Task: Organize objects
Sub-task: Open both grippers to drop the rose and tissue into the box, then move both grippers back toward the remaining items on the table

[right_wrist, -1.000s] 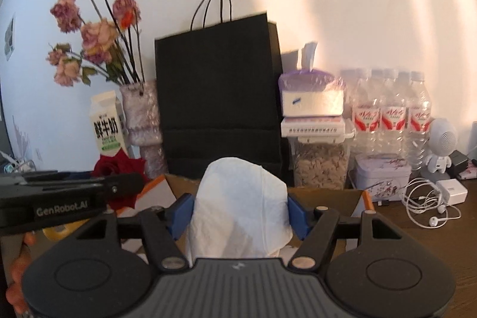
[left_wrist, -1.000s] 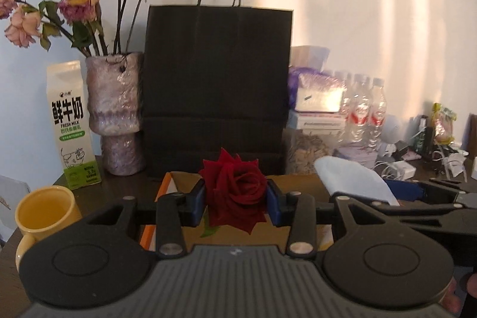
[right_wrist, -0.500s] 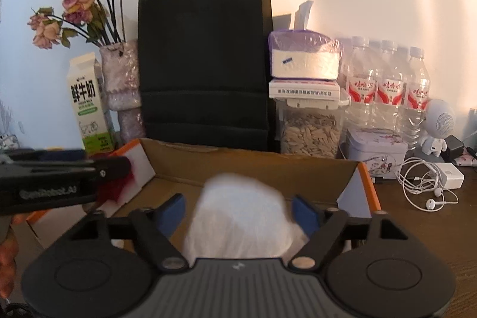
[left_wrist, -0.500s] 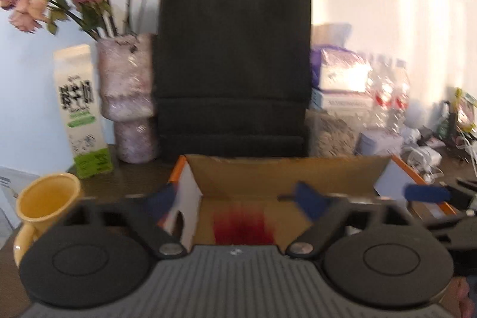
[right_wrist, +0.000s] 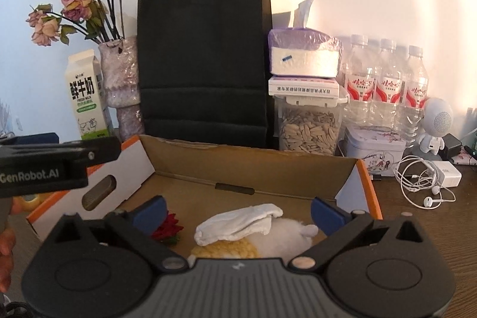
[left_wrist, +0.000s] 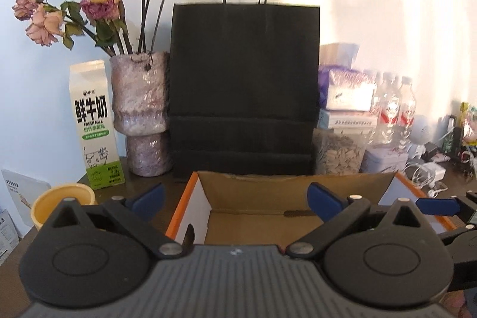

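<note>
Sunlit white wall backs a cluttered dark wooden table. From the left wrist view, the left gripper stands with its blue pads wide apart and nothing between them, after having just been opening; ahead and below it lies the open cardboard box, with a black paper bag beyond and a milk carton off to its left.

From the right wrist view, the right gripper has likewise just been opening, jaws spread and bare. Below and between them in the box lies a white cloth on a plush toy; a red rose lies just beside the left pad.
</note>
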A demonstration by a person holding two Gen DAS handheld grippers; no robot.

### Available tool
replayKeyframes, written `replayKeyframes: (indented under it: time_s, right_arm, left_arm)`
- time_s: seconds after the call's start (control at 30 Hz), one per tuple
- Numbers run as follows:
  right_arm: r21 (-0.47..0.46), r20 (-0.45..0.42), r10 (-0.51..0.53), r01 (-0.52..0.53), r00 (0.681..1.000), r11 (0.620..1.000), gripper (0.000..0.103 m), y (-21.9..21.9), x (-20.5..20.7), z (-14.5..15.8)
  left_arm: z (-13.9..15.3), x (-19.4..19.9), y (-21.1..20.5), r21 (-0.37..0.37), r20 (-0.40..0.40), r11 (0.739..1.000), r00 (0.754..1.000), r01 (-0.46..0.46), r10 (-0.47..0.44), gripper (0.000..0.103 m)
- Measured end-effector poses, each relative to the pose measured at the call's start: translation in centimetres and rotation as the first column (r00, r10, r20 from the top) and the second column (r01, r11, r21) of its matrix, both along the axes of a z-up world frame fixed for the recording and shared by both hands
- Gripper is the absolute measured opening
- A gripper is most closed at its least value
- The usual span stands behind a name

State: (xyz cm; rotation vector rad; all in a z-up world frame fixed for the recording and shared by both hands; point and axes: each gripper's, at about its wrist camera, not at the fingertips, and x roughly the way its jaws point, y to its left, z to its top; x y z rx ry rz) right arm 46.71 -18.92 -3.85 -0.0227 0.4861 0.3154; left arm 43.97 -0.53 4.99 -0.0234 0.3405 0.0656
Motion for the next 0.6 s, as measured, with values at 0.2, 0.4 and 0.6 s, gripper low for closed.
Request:
replayKeyframes:
  time_s: [0.2,0.4,0.6]
  right_arm:
    - [0.005,0.046,0.019,-0.020,0.999,1.000,0.103,-0.3,-2.1,2.0]
    - [0.000,0.067,0.035,-0.035,0.997,0.999,0.103,-0.3,-5.0,3.5]
    - [-0.016,0.064,0.044,-0.043,0.997,0.999,0.103,-0.4,-8.8,4.4]
  left_arm:
    - [1.9,-2.0,0.2,0.001,0.045,1.000,0.999,0.017,-0.017,0.103]
    - [3.4,-4.6,0.8,0.000,0.040,1.000,0.999,0.004,-0.004,0.103]
    - [4.6,-8.7,1.4,0.006,0.037,1.000,0.999,-0.011,0.010,0.103]
